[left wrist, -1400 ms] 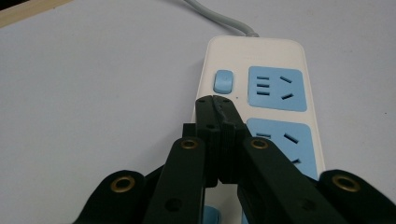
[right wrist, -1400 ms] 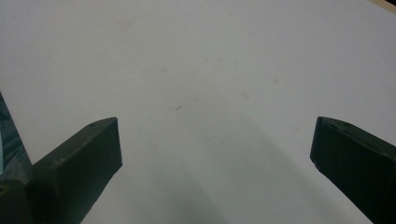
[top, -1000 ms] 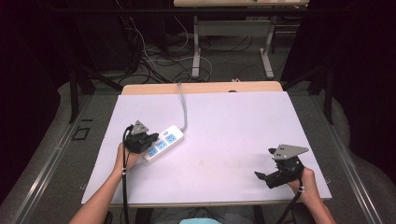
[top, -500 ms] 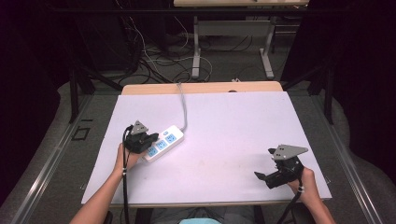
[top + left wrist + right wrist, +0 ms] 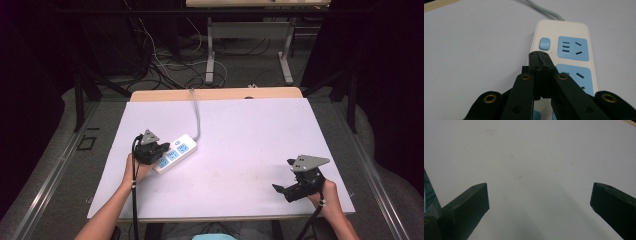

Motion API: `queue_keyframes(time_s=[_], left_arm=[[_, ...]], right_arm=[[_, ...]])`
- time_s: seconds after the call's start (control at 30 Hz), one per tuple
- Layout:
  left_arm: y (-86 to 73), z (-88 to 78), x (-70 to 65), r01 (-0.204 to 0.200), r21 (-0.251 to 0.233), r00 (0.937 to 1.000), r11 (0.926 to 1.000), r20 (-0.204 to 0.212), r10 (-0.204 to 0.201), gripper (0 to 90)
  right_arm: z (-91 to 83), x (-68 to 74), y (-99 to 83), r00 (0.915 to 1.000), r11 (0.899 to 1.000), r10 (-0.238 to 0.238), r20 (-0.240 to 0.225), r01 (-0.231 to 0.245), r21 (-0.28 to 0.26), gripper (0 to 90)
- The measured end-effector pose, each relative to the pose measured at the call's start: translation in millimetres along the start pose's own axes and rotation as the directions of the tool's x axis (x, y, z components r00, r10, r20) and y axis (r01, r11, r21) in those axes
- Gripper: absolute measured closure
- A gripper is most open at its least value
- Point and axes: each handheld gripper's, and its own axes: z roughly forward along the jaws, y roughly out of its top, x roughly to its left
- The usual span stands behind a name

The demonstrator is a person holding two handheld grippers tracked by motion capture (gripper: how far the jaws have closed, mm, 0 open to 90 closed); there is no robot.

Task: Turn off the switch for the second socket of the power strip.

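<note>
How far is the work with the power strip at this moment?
Done: the left gripper, jaws shut with nothing between them, is over the power strip, tips just short of its blue switch. In hand: apparently lining up a press on that switch; contact cannot be told. Left: the press itself, and whatever the right gripper must do; it rests open on the white table, far from the strip.

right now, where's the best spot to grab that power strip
Probably across its narrow width near the cable end, coming from above: the power strip lies flat, long and slim. The shut left gripper over it would have to open first; the right gripper is open.
</note>
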Motion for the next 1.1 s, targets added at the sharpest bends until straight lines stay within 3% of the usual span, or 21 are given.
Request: queue_keyframes(time_s=[1.1], left_arm=[[0.3, 0.7, -1.5, 0.001, 0.004, 1.0, 1.0, -0.007, -0.001, 90.0]], right_arm=[[0.3, 0.2, 0.3, 1.0, 1.0, -0.005, -0.003, 0.005, 0.011, 1.6]])
